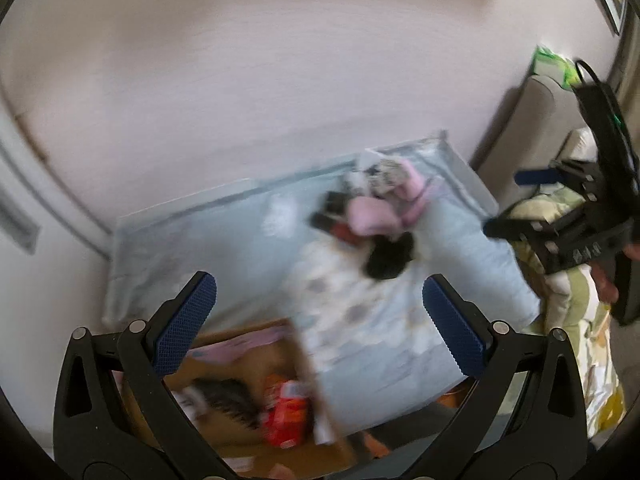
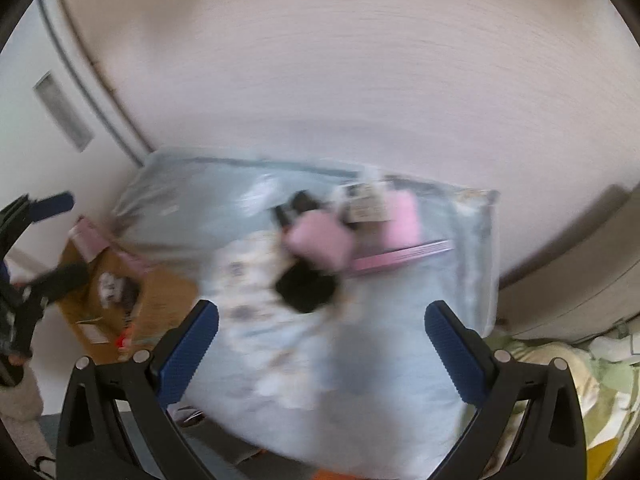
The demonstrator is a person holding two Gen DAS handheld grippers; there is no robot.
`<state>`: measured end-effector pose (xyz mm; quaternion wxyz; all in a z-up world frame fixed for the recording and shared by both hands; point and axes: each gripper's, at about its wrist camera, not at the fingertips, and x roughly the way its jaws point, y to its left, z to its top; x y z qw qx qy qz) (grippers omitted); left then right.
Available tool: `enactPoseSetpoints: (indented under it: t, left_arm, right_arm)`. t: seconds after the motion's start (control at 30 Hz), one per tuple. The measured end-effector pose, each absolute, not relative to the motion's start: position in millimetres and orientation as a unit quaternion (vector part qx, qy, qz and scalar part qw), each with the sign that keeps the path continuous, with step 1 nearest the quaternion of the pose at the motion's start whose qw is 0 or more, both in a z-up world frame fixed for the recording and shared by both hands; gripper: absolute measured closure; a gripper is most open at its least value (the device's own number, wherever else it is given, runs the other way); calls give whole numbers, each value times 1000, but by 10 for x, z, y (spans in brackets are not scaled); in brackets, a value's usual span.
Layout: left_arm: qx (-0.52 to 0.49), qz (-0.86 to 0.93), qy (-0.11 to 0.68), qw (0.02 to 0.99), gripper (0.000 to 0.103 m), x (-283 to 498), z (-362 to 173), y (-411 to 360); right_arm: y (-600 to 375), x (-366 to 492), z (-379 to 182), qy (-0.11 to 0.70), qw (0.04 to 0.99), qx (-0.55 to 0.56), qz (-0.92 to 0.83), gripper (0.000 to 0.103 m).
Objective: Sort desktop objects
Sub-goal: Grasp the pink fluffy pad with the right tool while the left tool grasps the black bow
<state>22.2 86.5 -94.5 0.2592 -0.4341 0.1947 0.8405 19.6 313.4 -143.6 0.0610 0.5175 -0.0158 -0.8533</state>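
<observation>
The left gripper (image 1: pixel 318 322) has its jaws spread wide, the blue ribbed pads (image 1: pixel 186 322) angled outward on black arms, with nothing between them. The right gripper (image 2: pixel 320 350) is the same: jaws far apart, blue pads (image 2: pixel 454 352) splayed, nothing held. In the left wrist view the right gripper shows at the right edge, with fingers of the person's hand (image 1: pixel 606 280) wrapped around its grip. In the right wrist view the left gripper appears at the left edge, blurred, above a pale sleeve (image 2: pixel 18 396).
</observation>
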Motion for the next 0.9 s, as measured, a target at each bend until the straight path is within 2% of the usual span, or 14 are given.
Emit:
enactPoseSetpoints:
  t: [0.2, 0.5, 0.67, 0.77, 0.8, 0.87, 0.9]
  left_arm:
    - [-466, 829, 169, 261, 0, 172, -1514, 1427]
    - [-503, 819, 166, 221, 1, -130, -2522, 1837]
    - [-518, 813, 158, 212, 1, -253, -2831, 1887]
    - [-520, 813, 162, 207, 2, -302, -2949, 1915]
    - [-520, 813, 161, 206, 6, -311, -2972, 1917]
    - [-521, 813, 156, 208, 21, -327, -2984, 1902]
    - [-522, 813, 152, 209, 35, -329, -2976, 1901]
  right_arm:
    - [3598, -157, -1768, 3, 70, 532, -844, 0]
    - [3832, -889, -2595, 18, 123, 559, -820, 0]
    - [3781, -1087, -2851, 31, 137, 561, -816, 1]
    - [3750, -1148, -2920, 38, 144, 561, -815, 5]
    - [3741, -1164, -2944, 38, 148, 561, -814, 9]
    - [3725, -1191, -2986, 41, 153, 561, -812, 20]
    - [3713, -1195, -3003, 43, 155, 562, -811, 35]
